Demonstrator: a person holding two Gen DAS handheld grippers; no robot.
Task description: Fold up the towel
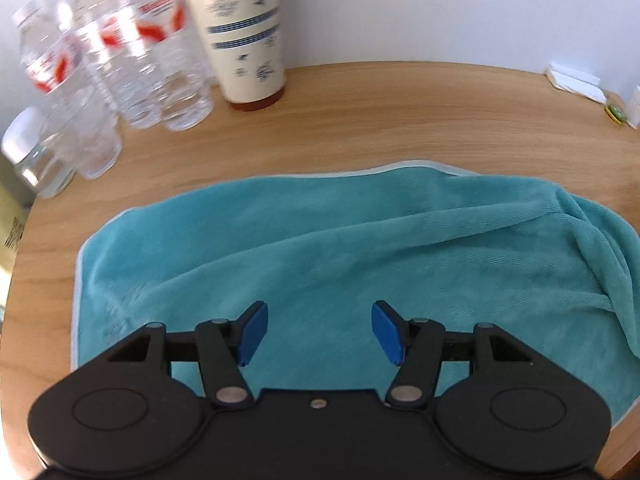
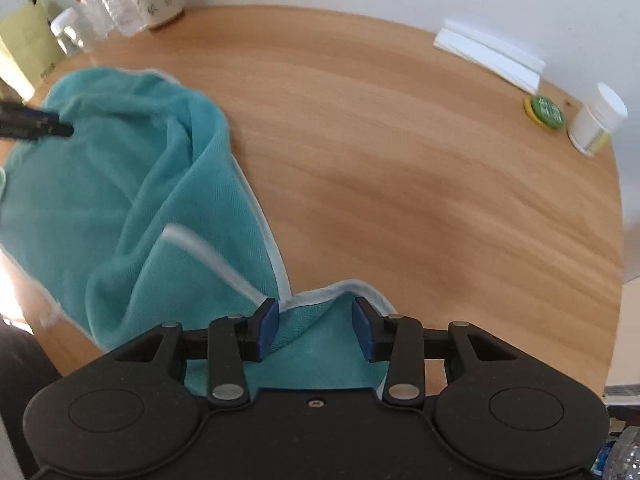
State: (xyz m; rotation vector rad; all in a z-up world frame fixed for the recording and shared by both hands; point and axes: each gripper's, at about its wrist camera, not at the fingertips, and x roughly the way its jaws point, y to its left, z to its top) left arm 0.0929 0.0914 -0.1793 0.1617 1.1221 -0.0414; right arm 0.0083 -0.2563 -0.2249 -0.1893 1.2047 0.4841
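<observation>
the left gripper [image 1: 319, 330] hung over the near half of the teal towel [image 1: 320, 248], its blue pads [image 1: 253, 332] spread wide with nothing between them; whether the tips touched the cloth could not be told. the right gripper [image 2: 314, 326] sat at the towel's right near corner, its own blue pads [image 2: 267, 324] parted, though less widely. a pale-hemmed flap of cloth rose into the gap between them, but neither pad visibly pressed on it, so no grip could be confirmed.

the towel [image 2: 120, 184] lay on the round wooden table [image 2: 400, 160], toward its left and near side. its left part was spread fairly flat, while the right part was bunched into long ridges, with a hem strip turned up among the folds. in the right wrist view, a dark blurred shape over the towel's far left part looked like a piece of the other gripper, cut off by the frame edge.

at the table's far left stood clear water bottles [image 1: 132, 60] with red labels, blurred, beside a tall cream cup [image 1: 248, 36] with a dark printed pattern, its top cut off. a white-capped jar [image 1: 32, 152] stood just left of them, half out of frame. far right lay white folded paper [image 2: 490, 56], a green and yellow round lid [image 2: 545, 111] and a small white tub [image 2: 596, 120]. printing on all of these was too soft to read.
</observation>
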